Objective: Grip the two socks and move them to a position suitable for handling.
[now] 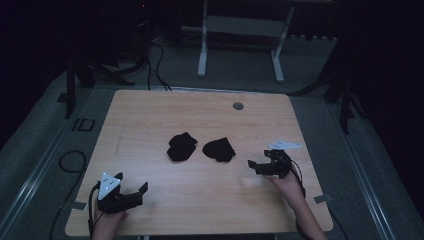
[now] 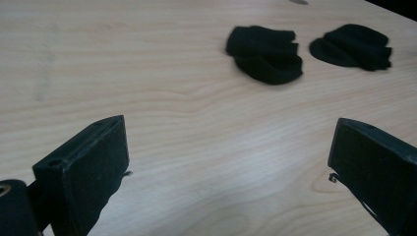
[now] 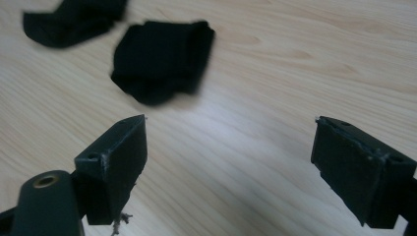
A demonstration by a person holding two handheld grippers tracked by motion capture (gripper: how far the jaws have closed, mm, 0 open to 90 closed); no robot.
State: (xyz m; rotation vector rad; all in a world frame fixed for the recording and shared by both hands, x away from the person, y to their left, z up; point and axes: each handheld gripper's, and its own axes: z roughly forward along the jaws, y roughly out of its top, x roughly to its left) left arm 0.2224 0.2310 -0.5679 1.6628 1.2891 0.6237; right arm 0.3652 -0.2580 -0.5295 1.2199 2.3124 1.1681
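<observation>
Setting: dim room, pale wooden table with a small grey grommet near the far edge.
Left gripper: near the front left corner, jaws wide apart, holding nothing, well apart from the cloth.
Left sock: crumpled black bundle at mid-table (ribbed cuff seen from the left gripper view).
Right sock: flatter black bundle just beside the first, not touching it.
Right gripper: near the right sock, jaws spread wide and empty, pointing toward it.
Advice: likely a reach for the right sock; come in low, straddle one thick fold, close fully before lifting.
</observation>
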